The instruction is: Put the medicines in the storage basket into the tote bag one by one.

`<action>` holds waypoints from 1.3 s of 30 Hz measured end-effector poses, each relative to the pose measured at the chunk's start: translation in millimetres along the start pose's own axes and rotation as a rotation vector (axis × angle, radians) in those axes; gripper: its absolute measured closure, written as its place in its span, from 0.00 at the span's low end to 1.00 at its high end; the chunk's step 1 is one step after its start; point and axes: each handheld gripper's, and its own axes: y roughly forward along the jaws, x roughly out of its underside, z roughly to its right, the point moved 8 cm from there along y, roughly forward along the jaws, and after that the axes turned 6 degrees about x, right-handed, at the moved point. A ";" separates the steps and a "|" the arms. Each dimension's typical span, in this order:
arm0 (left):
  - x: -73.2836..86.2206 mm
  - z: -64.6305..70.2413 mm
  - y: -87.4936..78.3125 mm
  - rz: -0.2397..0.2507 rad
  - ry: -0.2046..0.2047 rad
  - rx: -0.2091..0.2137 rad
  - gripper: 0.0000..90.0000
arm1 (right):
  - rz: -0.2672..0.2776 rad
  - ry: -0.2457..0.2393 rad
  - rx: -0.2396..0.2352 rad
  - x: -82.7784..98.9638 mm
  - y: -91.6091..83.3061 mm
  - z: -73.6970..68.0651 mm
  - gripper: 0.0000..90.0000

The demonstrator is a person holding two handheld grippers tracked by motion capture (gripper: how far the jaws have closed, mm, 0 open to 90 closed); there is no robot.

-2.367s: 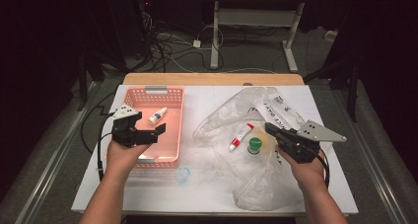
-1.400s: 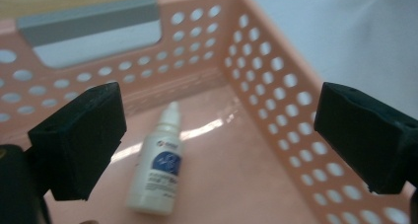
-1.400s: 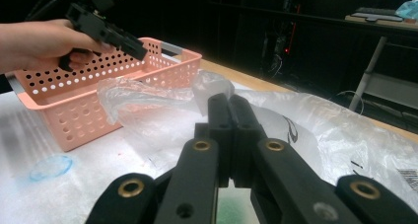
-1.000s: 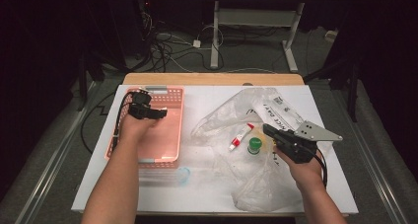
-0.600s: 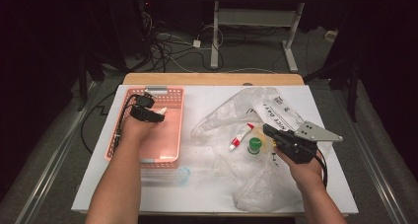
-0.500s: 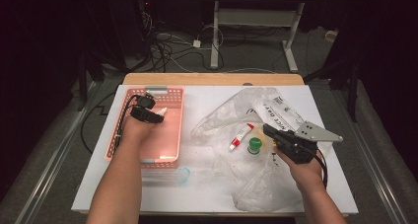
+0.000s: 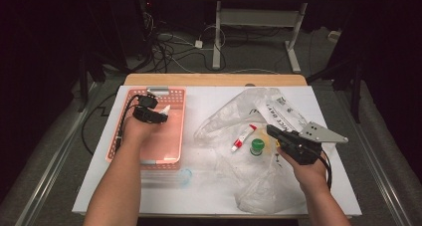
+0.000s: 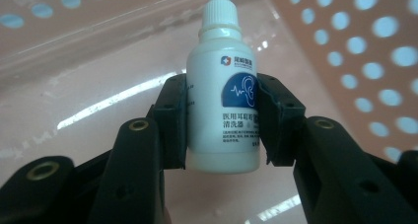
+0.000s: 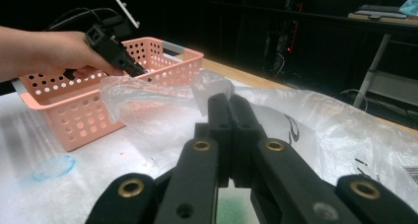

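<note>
Left gripper [image 8: 223, 128] inside the basket [image 7: 175, 94] at the table's [image 7: 209, 94] far left, jaws just closed in, pads pressed on both sides of the white bottle [image 8: 223, 98]. Bottle upright between the pads, nozzle cap above them, over the basket floor. Right gripper [image 9: 230, 118] at the right, jaws shut together on nothing, parked over the clear bag [image 7: 259, 186]. On the bag, left of that gripper: a green cap [image 7: 257, 145] and a red-and-white tube [image 7: 243, 138].
</note>
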 end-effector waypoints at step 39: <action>61.2 99.4 -72.6 0.296 0.165 0.086 0.64 | 0.011 -0.002 0.001 -4.1 -3.3 -1.7 1.00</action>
